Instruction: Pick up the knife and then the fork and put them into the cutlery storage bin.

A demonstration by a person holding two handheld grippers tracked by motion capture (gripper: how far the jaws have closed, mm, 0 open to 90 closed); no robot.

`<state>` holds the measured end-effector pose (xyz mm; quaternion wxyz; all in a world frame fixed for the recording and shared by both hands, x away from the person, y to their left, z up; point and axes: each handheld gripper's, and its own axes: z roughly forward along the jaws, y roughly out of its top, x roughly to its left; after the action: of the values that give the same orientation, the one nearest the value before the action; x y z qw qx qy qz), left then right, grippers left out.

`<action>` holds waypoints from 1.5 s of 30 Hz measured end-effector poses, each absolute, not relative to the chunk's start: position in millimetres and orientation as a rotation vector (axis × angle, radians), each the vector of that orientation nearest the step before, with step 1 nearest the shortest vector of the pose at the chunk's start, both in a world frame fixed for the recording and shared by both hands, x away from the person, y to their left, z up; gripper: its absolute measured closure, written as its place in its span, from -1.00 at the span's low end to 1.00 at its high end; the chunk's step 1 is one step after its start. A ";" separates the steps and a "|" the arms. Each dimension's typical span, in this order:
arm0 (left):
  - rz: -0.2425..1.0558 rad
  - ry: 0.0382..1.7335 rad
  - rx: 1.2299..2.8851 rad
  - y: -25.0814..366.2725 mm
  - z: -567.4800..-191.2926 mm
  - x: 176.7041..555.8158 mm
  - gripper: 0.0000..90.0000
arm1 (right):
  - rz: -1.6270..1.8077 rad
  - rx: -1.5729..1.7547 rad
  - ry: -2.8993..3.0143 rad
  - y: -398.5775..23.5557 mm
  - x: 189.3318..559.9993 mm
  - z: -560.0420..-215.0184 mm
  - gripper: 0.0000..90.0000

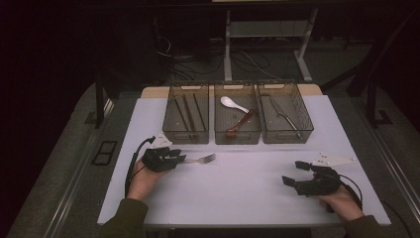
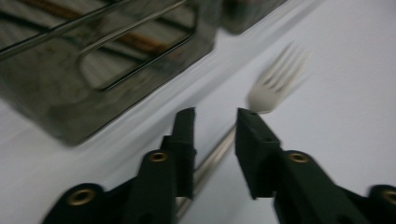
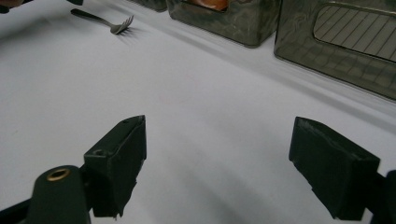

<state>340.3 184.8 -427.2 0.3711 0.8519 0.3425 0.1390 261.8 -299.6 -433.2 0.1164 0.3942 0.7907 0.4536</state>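
High view: the white flat bench (image 1: 247,188) carries three smoky clear plastic bins (image 1: 236,119) beyond both tools. The right tool (image 1: 292,174) gapes, holding nothing. The left tool (image 1: 181,158) has its jaws narrowed around the silver metal fork (image 1: 203,159), handle between them, tines pointing ahead of it.

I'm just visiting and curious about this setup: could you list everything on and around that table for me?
Fork: one, silver metal, on the table in front of the left bin, handle between the left gripper's jaws.
Bins: three, smoky see-through plastic, side by side along the table's far half.
Chopsticks: several, dark, in the left bin.
Spoons: two, one white and one reddish-brown, in the middle bin.
Utensil: one, thin metal, kind unclear, in the right bin.
Table: one, white top.
Cables: several, on the floor behind.
Left gripper: one, black, jaws narrowed around the fork handle, a gap visible.
Right gripper: one, black, open, over bare table.
Hands: two, olive sleeves.
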 end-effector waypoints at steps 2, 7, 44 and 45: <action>0.360 0.898 2.196 186.4 -430.6 345.2 0.73 | 1.324 1.159 2.317 -299.3 261.5 -433.4 -0.58; 0.322 0.941 2.214 189.1 -439.4 352.5 0.97 | 1.317 1.154 2.318 -299.2 261.7 -433.7 -0.58; 0.203 0.837 2.178 177.0 -434.1 317.6 0.66 | 1.311 1.147 2.323 -299.1 261.8 -433.5 -0.58; 0.202 0.824 2.178 174.3 -434.9 318.4 0.65 | 1.310 1.146 2.324 -299.1 261.8 -433.6 -0.58</action>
<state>318.4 174.3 -434.9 0.3914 0.8575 0.3243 0.0795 261.8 -299.1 -433.6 0.1186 0.3920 0.7947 0.4480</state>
